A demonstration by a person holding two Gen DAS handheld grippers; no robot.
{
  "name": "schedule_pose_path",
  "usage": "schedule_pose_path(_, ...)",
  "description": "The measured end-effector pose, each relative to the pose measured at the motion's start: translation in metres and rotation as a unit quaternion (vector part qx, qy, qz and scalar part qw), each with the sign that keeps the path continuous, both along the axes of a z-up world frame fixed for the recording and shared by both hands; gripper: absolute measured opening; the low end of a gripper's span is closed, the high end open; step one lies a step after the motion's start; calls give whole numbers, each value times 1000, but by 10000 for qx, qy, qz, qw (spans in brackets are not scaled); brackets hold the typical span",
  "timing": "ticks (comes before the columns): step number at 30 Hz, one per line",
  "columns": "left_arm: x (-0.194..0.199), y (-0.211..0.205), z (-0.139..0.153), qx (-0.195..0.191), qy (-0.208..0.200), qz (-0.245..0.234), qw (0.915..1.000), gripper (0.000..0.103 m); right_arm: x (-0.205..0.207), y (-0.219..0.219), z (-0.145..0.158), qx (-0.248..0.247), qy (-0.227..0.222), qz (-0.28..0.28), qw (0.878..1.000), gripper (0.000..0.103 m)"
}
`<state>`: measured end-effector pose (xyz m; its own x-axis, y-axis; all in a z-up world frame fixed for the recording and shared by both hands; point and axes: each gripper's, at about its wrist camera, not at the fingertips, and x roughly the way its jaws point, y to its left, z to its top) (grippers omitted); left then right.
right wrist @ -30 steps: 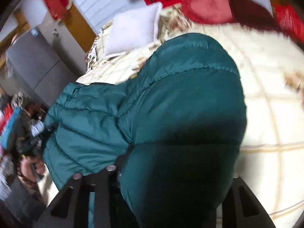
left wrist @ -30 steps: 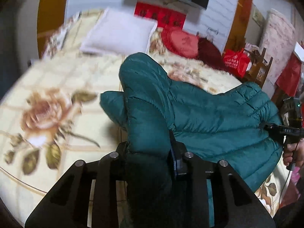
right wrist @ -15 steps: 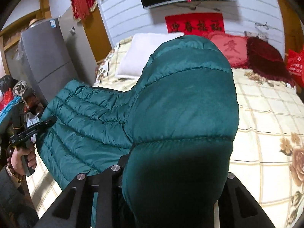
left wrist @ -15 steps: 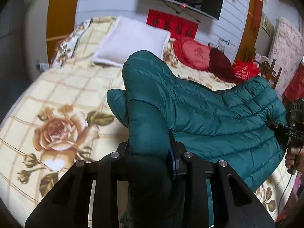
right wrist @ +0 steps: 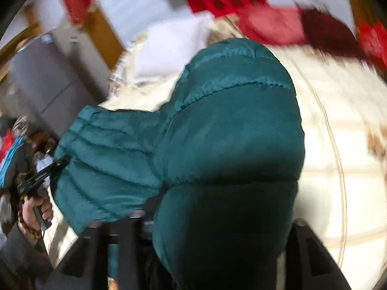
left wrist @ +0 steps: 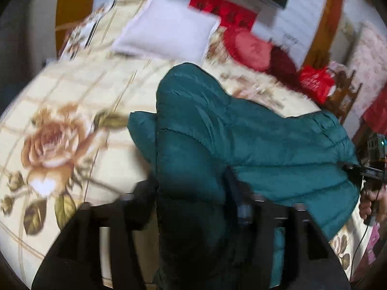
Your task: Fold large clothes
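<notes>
A teal puffer jacket lies across a bed covered with a cream, rose-printed quilt, filling the centre and right of the left wrist view and the centre and left of the right wrist view. In each view a thick padded fold of it rises directly in front of the camera, between the two black fingers. The left gripper has its jaws opening, with the jacket's padding between them; the blur makes it hard to say whether the pads touch the fabric. The right gripper is likewise opening, with a bulky quilted section bulging up between its fingers and hiding most of them. From the other camera each tool shows at the frame edge, held in a hand at the jacket's near hem. A white pillow and red cushions sit at the head of the bed, well apart from the garment. Judging by the doubled layers, a fold has probably just been laid over and is being let go; the jacket looks lumpy and uneven, so smoothing and at least one more fold likely remain.
</notes>
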<state>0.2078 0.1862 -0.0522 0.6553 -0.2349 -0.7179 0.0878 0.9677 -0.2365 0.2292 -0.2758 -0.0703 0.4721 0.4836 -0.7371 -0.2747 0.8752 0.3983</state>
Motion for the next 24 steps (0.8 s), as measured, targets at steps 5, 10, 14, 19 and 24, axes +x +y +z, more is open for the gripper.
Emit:
schedule_pose_path(5,-9,17,8,-48,116,8,9999,76,2,-19,-17,660,861,-677,9918,79)
schedule_pose_path(10,-50,38,57,28,-142,404,9991,76,-19,-38,37,557,611,-860,9929,79)
schedule_pose_path(14,-111,25,102,300,-427,429,9977,90,-68,-49,97,370,80,-1008,9942,79)
schedule_pose_path(19,-178,-15,136,818,-620,352,9941,102,-135,-33,144,-239,-277,-1205,9920,79)
schedule_pose_path(24,-245,-51,154,1185,-968,501,9869,102,-211,-8,174,-840,-611,-1288,9862,79)
